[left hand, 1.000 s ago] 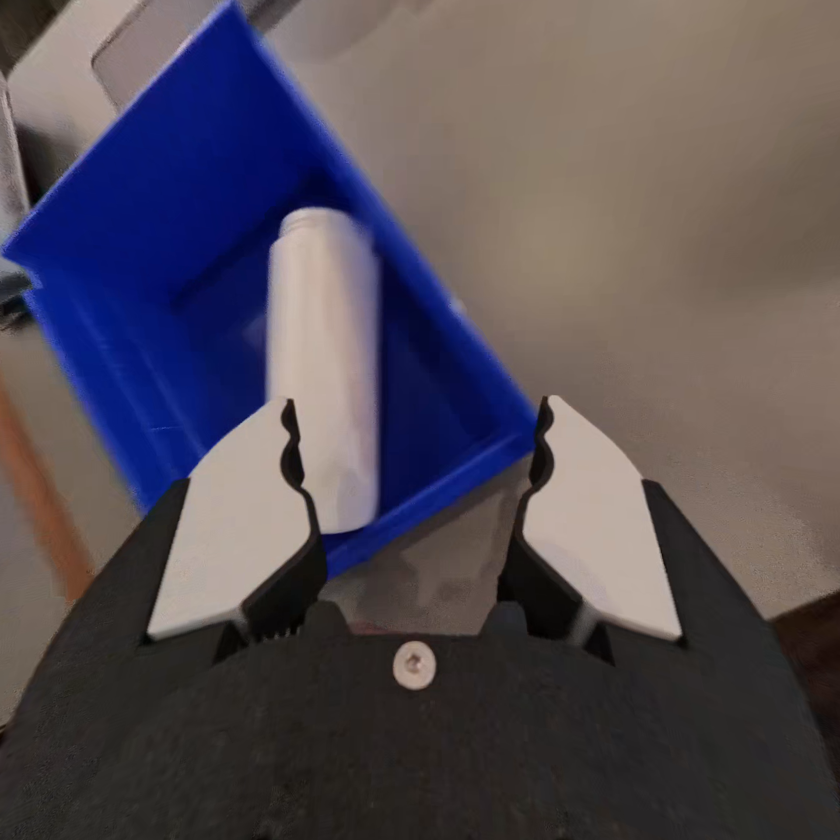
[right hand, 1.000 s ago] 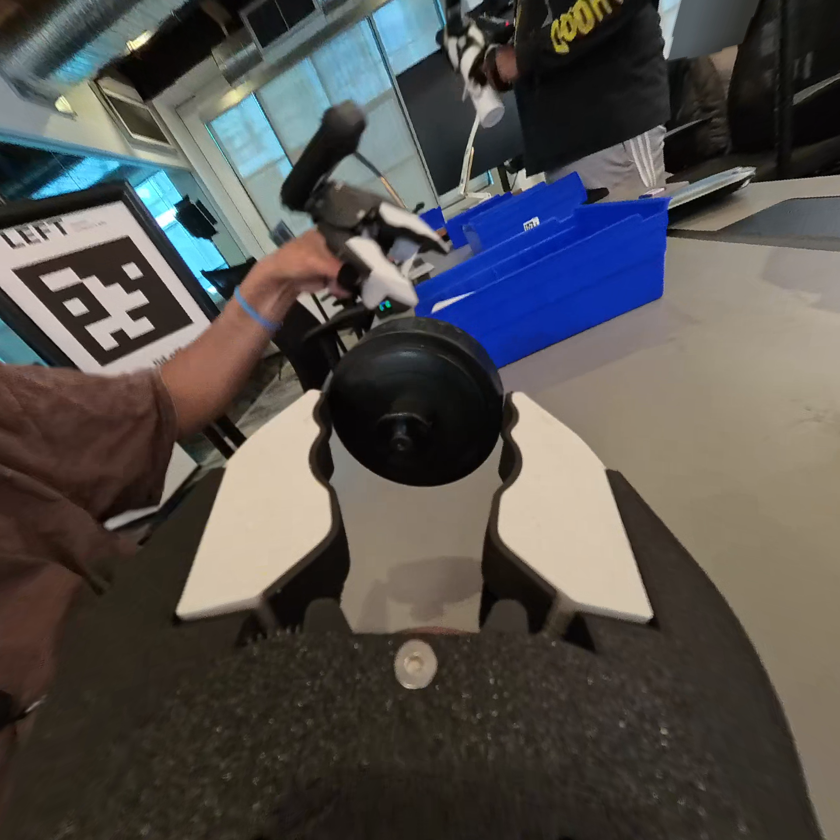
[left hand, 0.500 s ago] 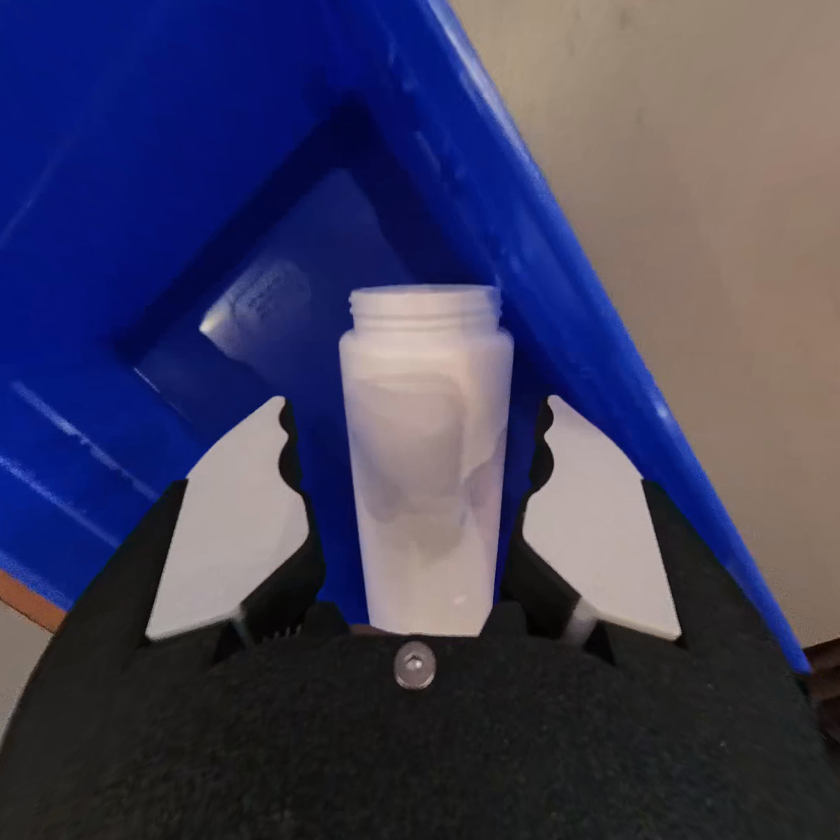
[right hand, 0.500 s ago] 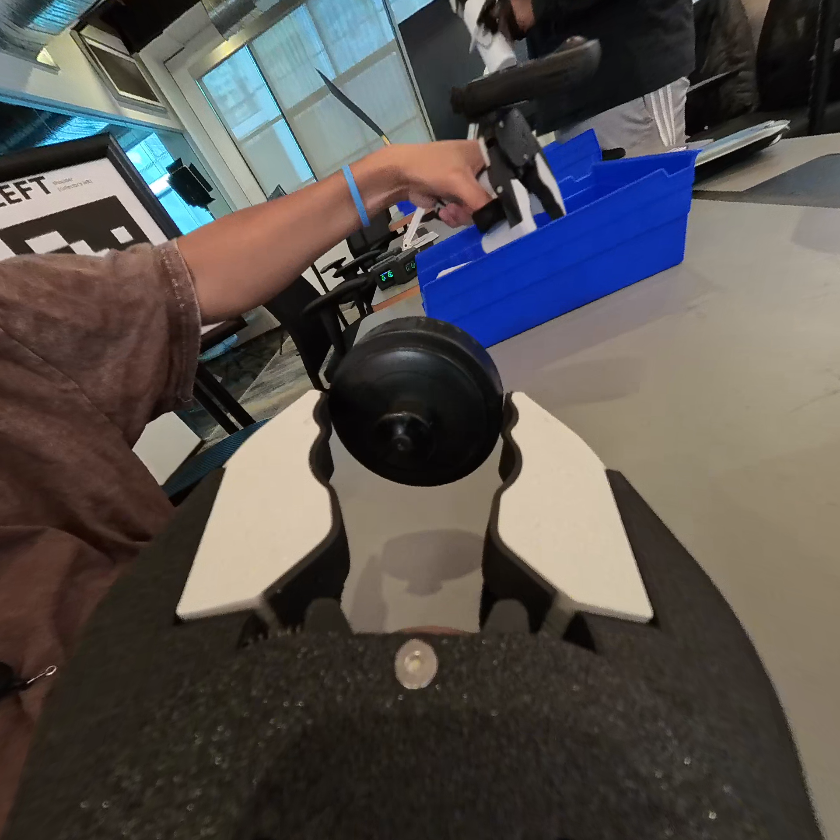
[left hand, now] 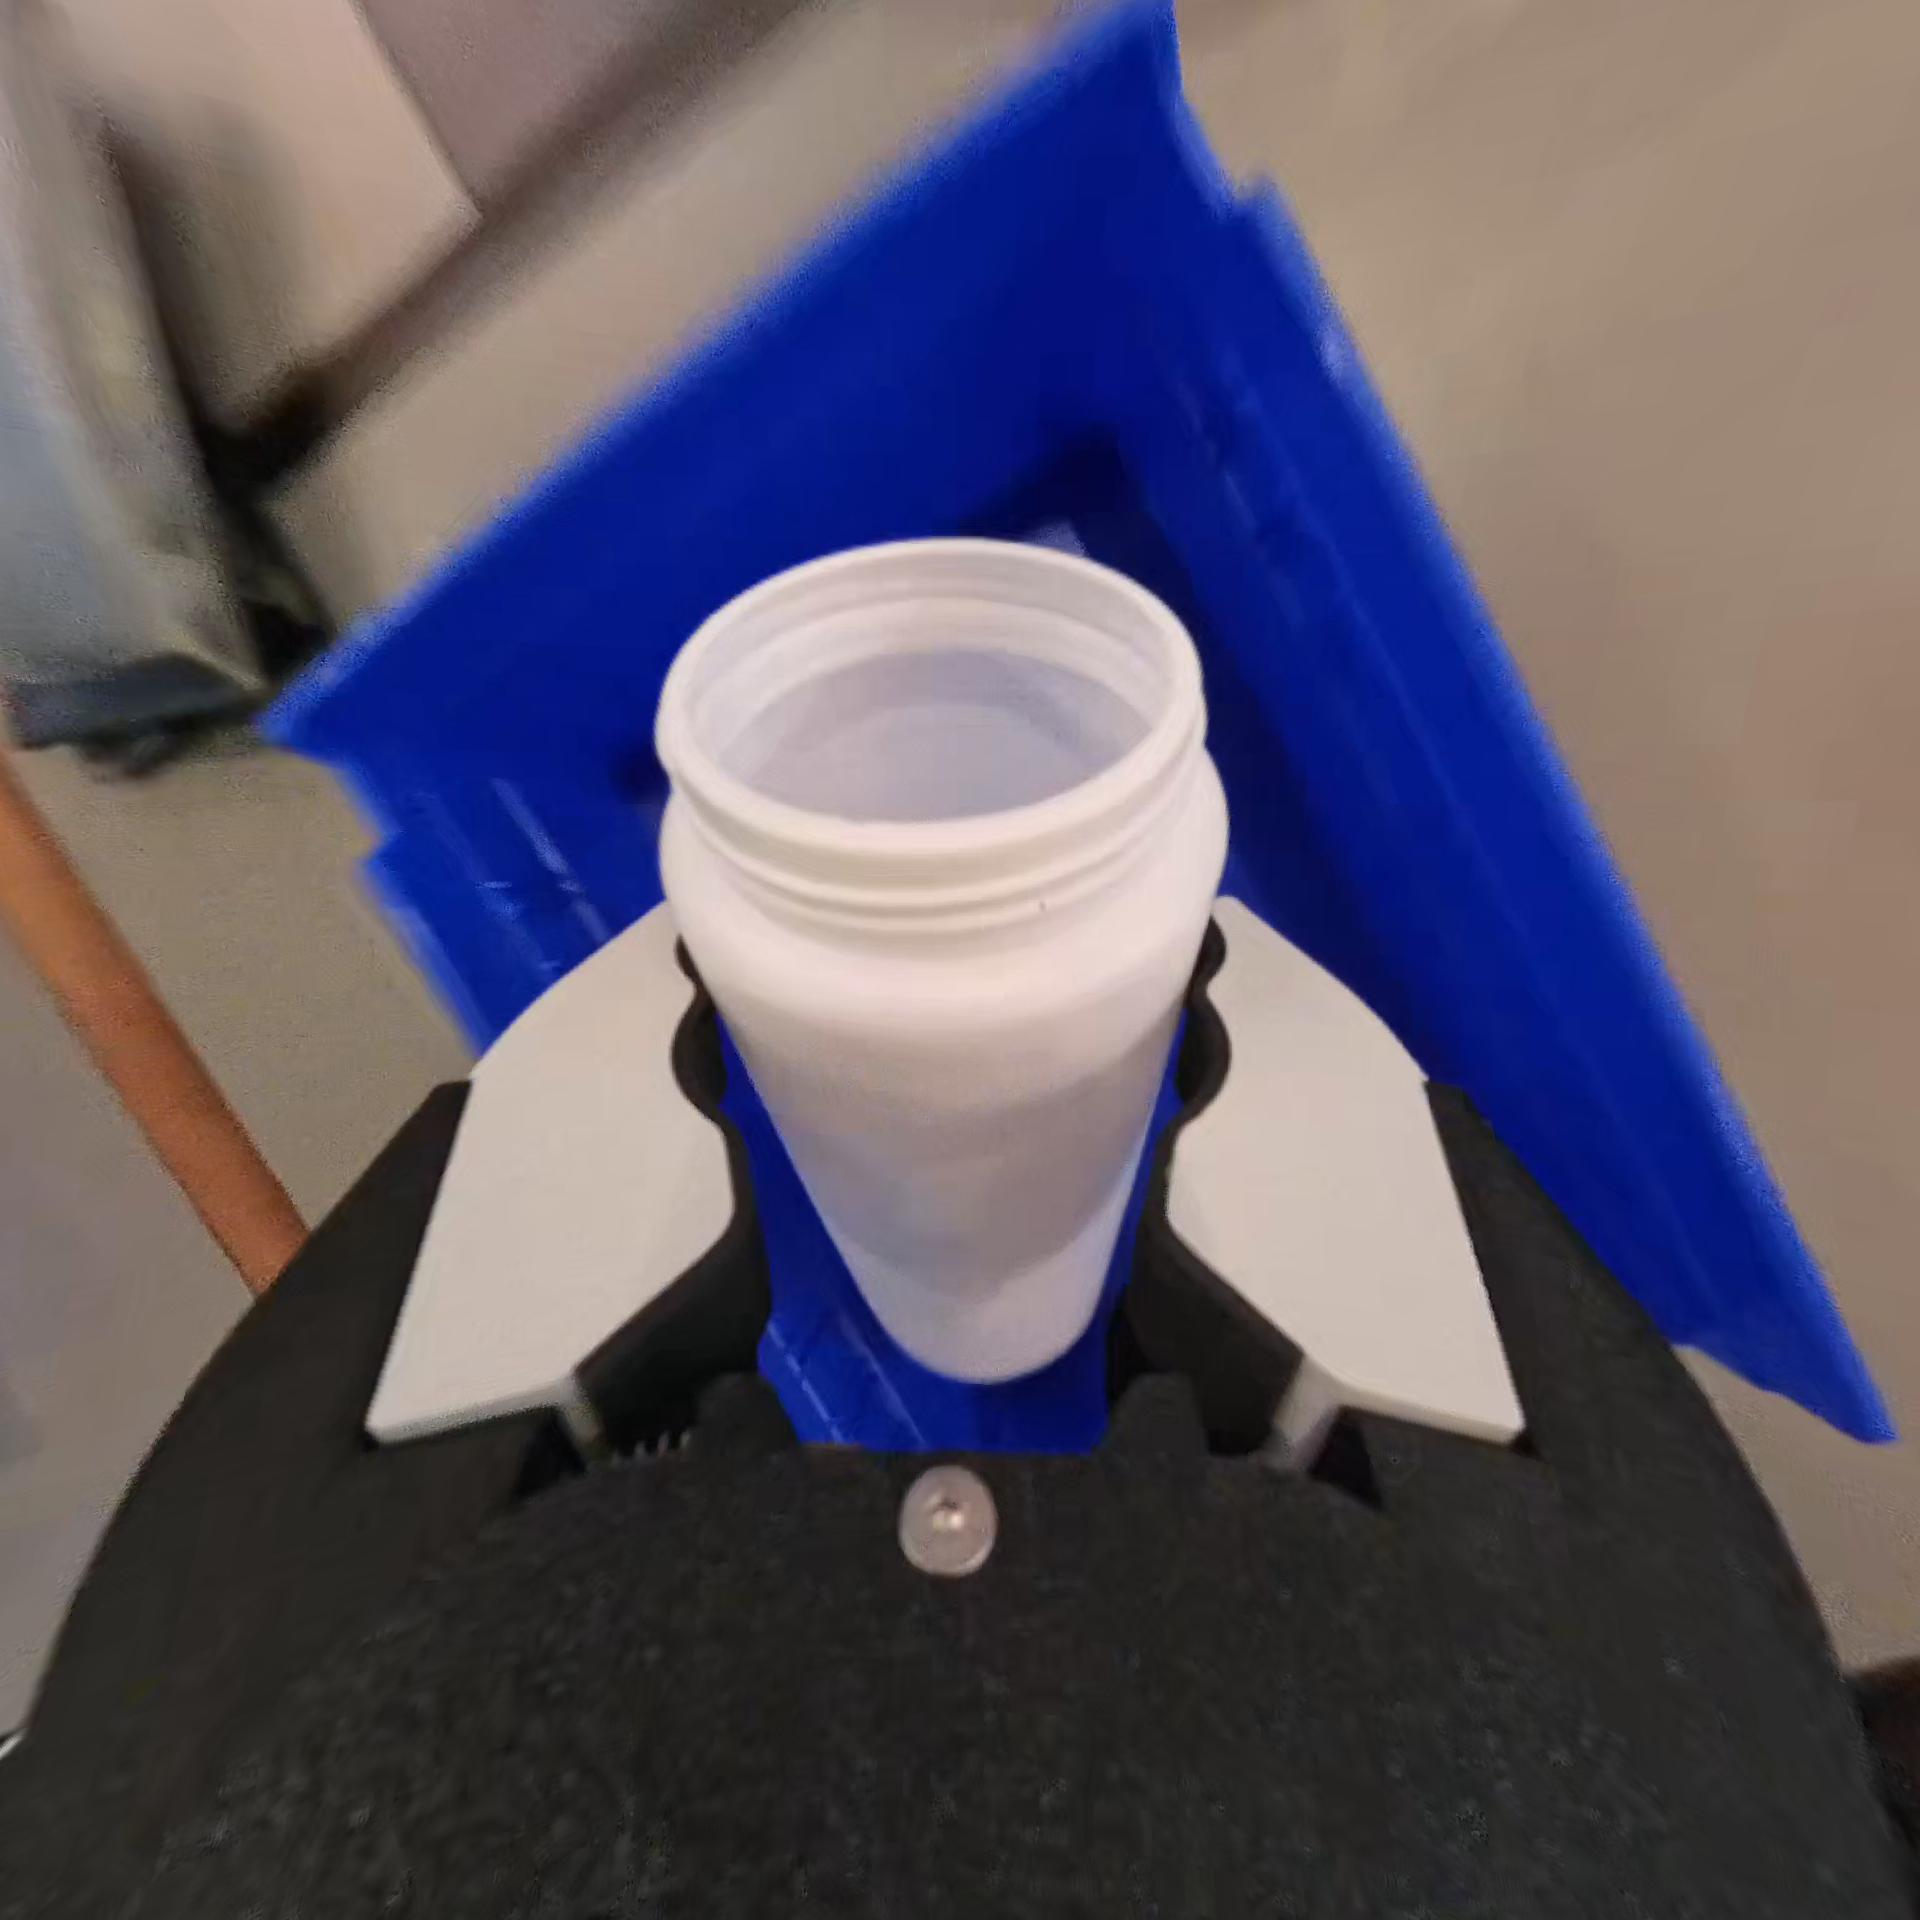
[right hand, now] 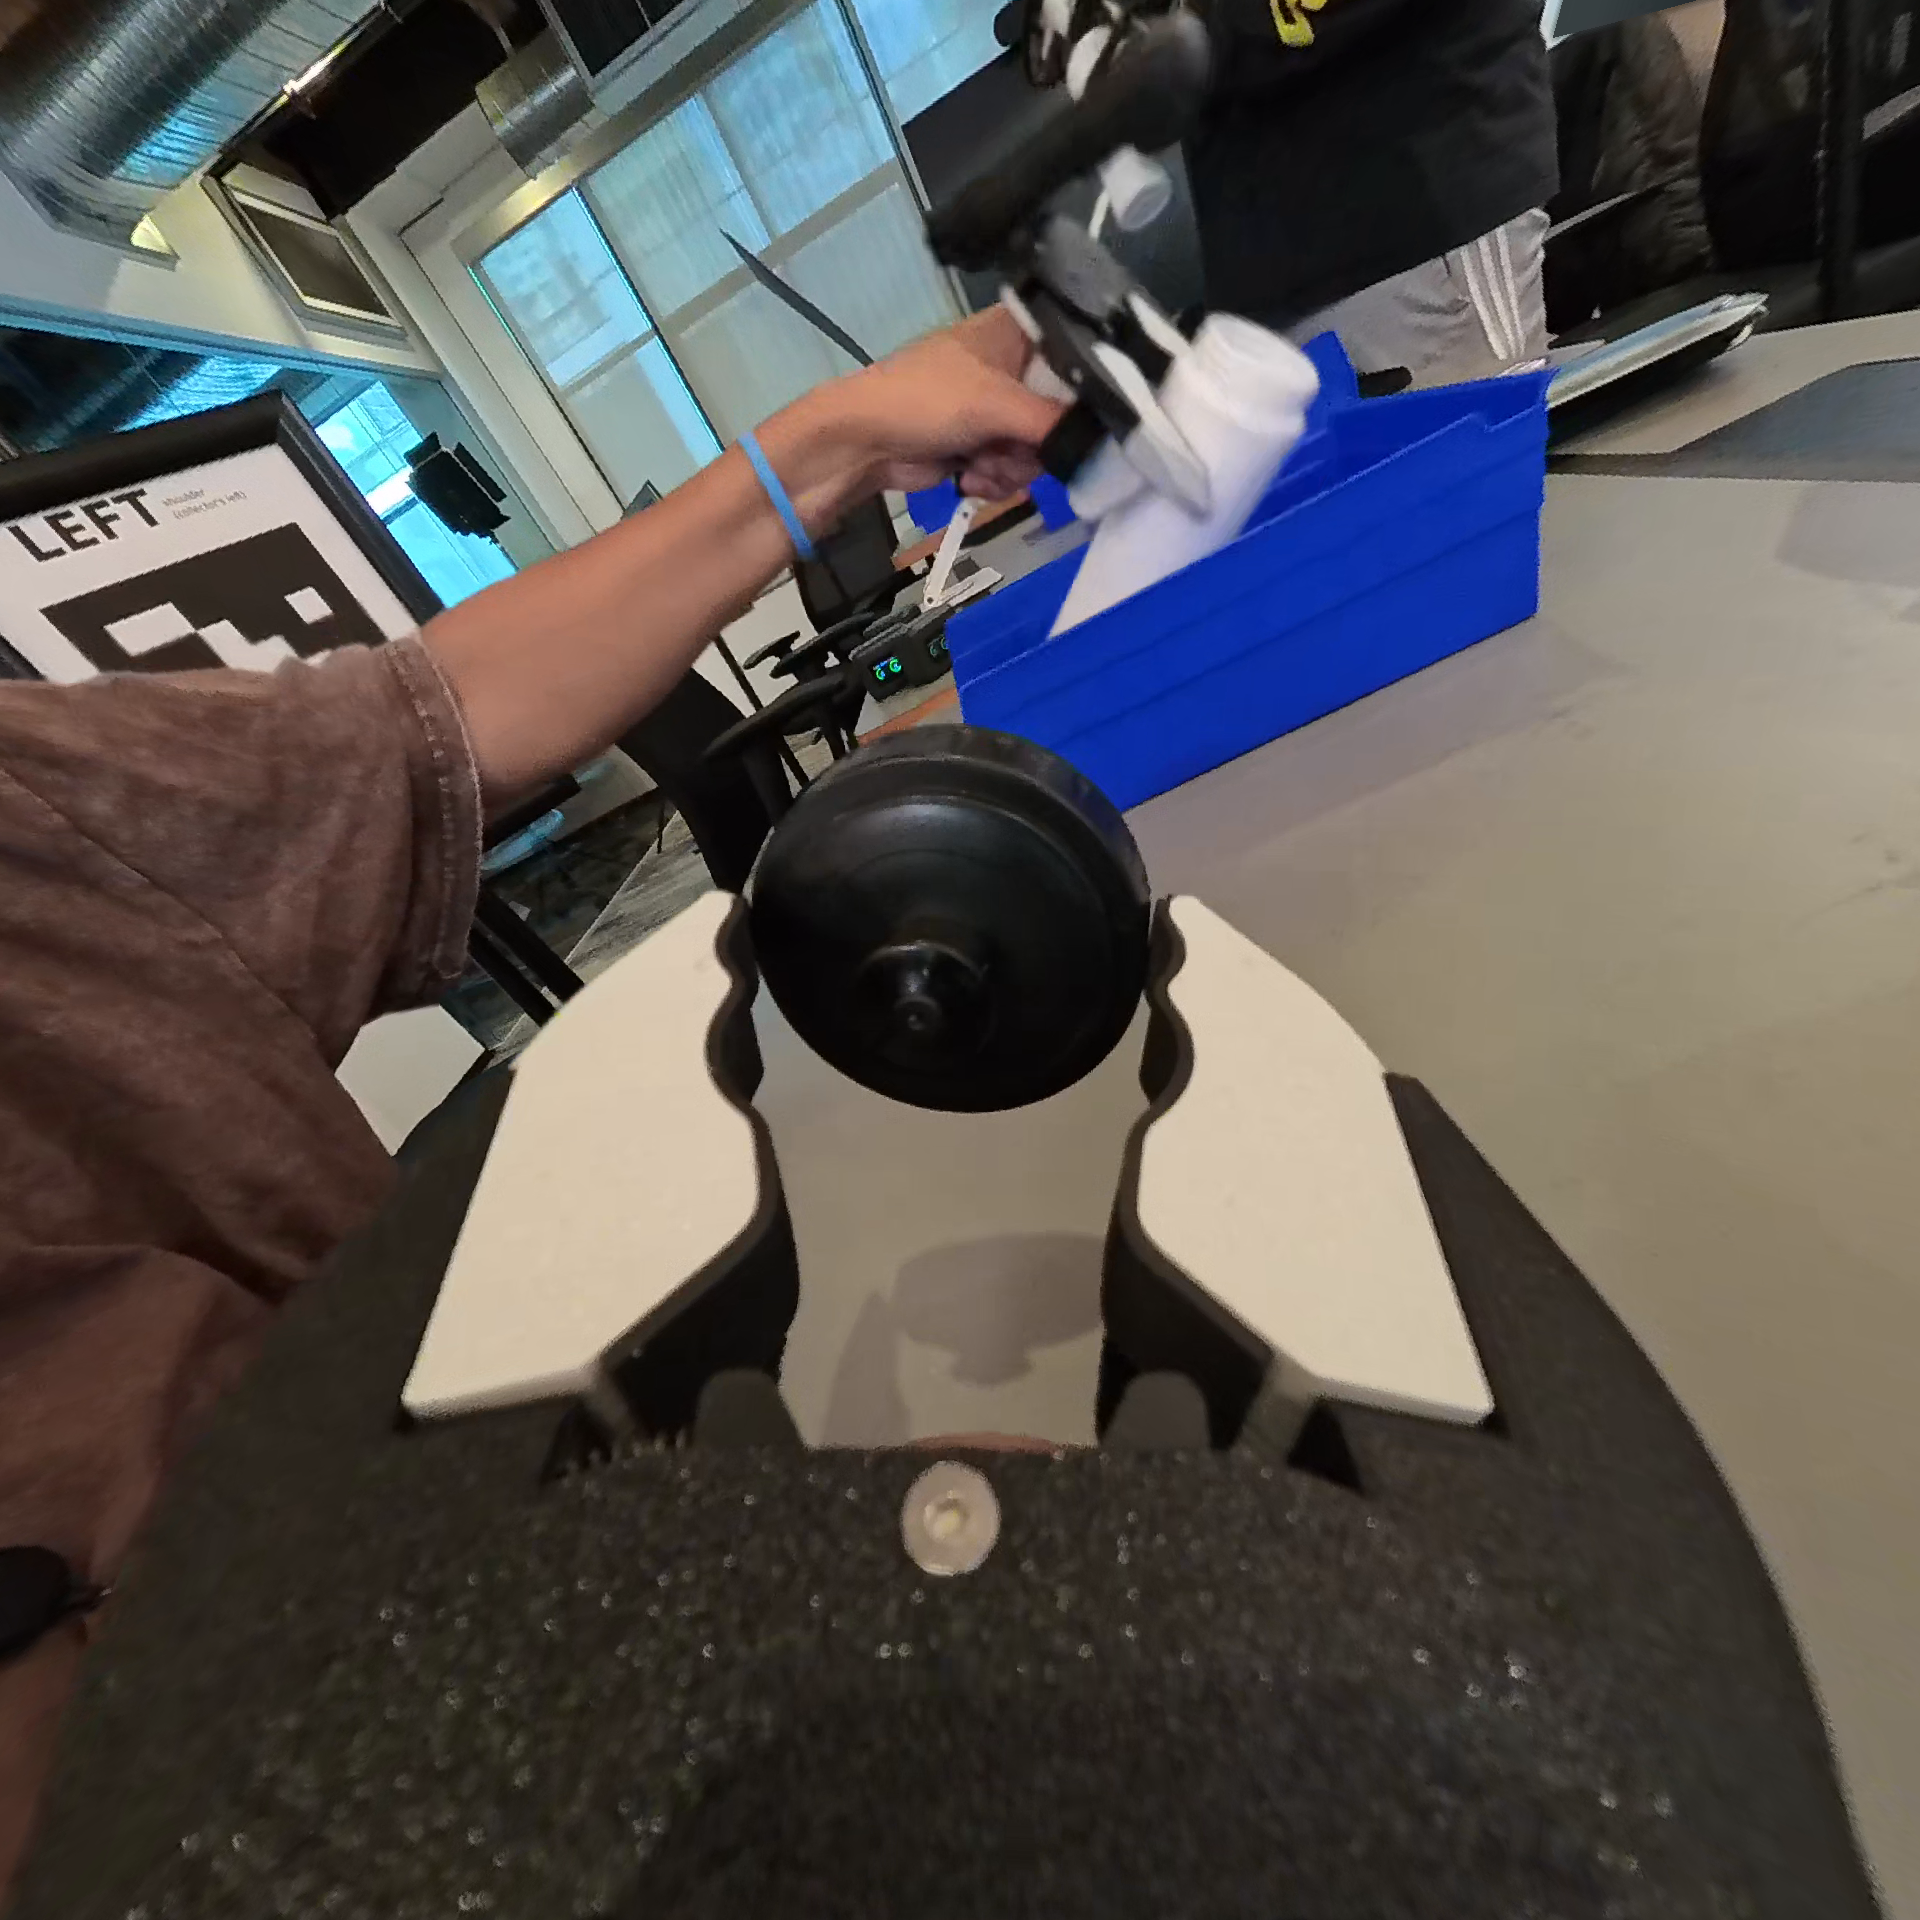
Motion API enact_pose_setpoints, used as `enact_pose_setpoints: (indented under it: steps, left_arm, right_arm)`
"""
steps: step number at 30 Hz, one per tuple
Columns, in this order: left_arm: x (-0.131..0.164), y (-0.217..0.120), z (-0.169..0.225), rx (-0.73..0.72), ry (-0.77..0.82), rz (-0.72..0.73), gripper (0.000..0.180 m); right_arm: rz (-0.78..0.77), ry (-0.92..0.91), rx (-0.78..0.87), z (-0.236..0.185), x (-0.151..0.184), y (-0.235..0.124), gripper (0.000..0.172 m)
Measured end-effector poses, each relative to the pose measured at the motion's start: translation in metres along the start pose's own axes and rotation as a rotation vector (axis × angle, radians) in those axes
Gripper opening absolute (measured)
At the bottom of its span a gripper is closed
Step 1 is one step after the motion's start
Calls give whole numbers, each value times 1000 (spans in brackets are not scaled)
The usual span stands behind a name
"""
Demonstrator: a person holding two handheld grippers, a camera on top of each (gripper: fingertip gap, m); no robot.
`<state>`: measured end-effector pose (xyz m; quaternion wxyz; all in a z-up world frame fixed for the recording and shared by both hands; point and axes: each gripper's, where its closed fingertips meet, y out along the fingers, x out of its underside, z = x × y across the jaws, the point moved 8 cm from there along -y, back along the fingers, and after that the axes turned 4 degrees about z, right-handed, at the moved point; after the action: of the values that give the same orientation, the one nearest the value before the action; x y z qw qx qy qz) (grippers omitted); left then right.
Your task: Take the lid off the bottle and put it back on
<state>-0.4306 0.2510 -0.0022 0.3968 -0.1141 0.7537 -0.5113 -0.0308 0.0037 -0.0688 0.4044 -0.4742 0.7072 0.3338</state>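
In the left wrist view my left gripper (left hand: 945, 966) is shut on a white bottle (left hand: 940, 935) with an open threaded mouth and no lid, and holds it tilted above a blue bin (left hand: 1403, 831). The right wrist view shows the same bottle (right hand: 1216, 416) in the left gripper (right hand: 1132, 416), raised over the blue bin (right hand: 1299, 634). My right gripper (right hand: 945, 977) is shut on a round black lid (right hand: 940, 920) with a small knob at its centre, held above the grey table (right hand: 1558, 987).
A person's arm (right hand: 644, 592) in a brown sleeve reaches from the left to the bin. A board with a black-and-white marker (right hand: 197, 582) stands at the left. Another person (right hand: 1382, 156) stands behind the bin. A wooden table edge (left hand: 125, 1049) shows at left.
My left gripper went down into the bin around the lying bottle, closed on it and lifted it out, tilting its mouth up. My right gripper kept still with the lid.
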Motion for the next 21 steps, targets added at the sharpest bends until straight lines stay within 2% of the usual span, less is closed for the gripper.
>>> enact_pose_setpoints:
  steps: [4, 7, 9, 12, 15, 18, 21]
  left_arm:
    - [-16, -74, -3, -115, -108, 392, 86]
    - [-30, -115, 36, -68, -164, 662, 86]
    - [-42, -123, 77, -2, -169, 770, 86]
    - [-64, -101, 143, 104, -169, 854, 86]
    - [-87, -49, 194, 163, -130, 825, 85]
    - [-107, 0, 229, 272, -62, 845, 85]
    - [-117, 28, 251, 331, 43, 895, 85]
  right_arm:
    - [11, -13, 14, 1, -4, 0, 72]
    - [19, -35, 41, 3, -6, -1, 72]
    - [31, -51, 64, 3, -9, -3, 71]
    - [56, -63, 87, 0, -14, -8, 72]
    - [70, -74, 87, -4, -16, -10, 71]
    - [27, -109, 114, -3, -12, -10, 71]
    - [18, -111, 122, -2, -9, -9, 71]
